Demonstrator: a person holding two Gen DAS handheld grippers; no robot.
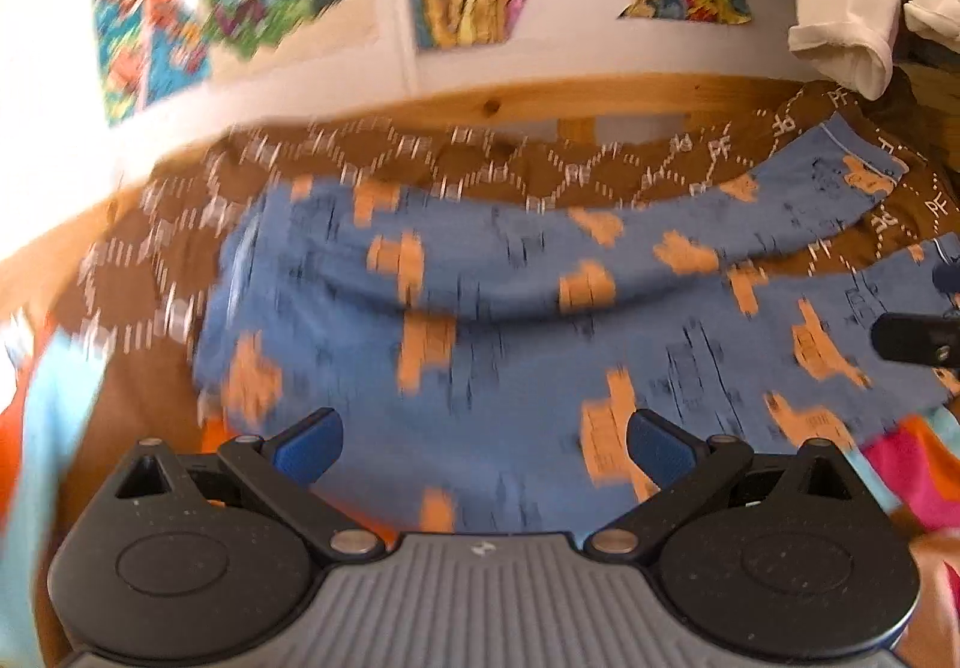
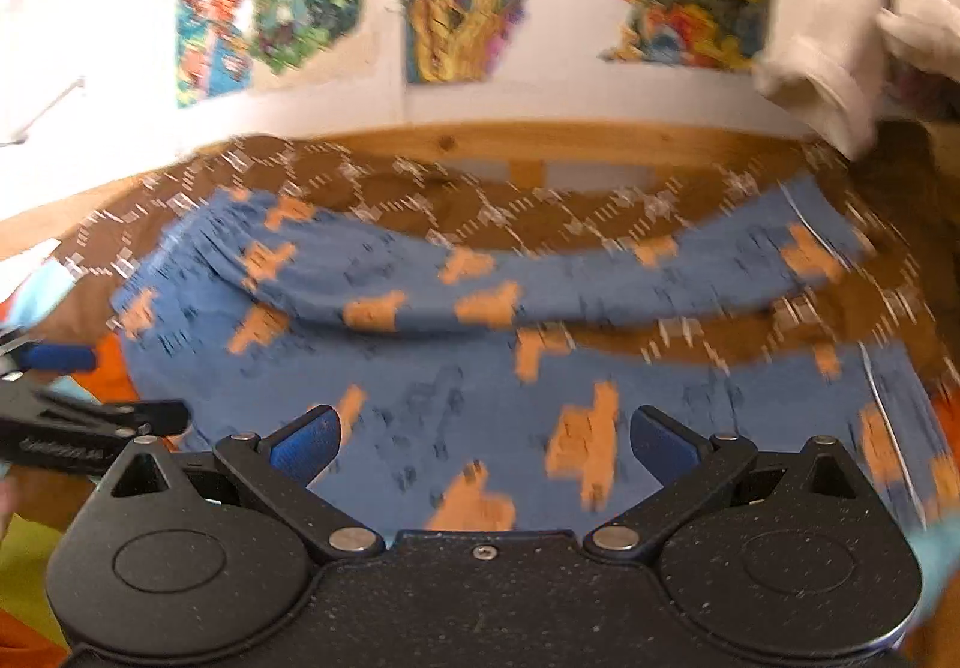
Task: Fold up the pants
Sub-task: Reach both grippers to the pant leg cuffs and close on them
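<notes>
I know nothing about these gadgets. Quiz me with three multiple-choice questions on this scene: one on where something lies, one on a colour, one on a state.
1. Where do the pants lie?
A. on a brown patterned cover
B. in a basket
C. on a hanger

2. What colour are the shapes printed on the pants?
A. green
B. orange
C. white

3. How does the left gripper stand?
A. shut on the pants
B. shut on nothing
C. open

Answers: 1 A, the brown cover shows behind the pants and between the legs. 2 B, orange figures dot the blue cloth. 3 C, its blue fingers stand wide apart over the pants.
</notes>
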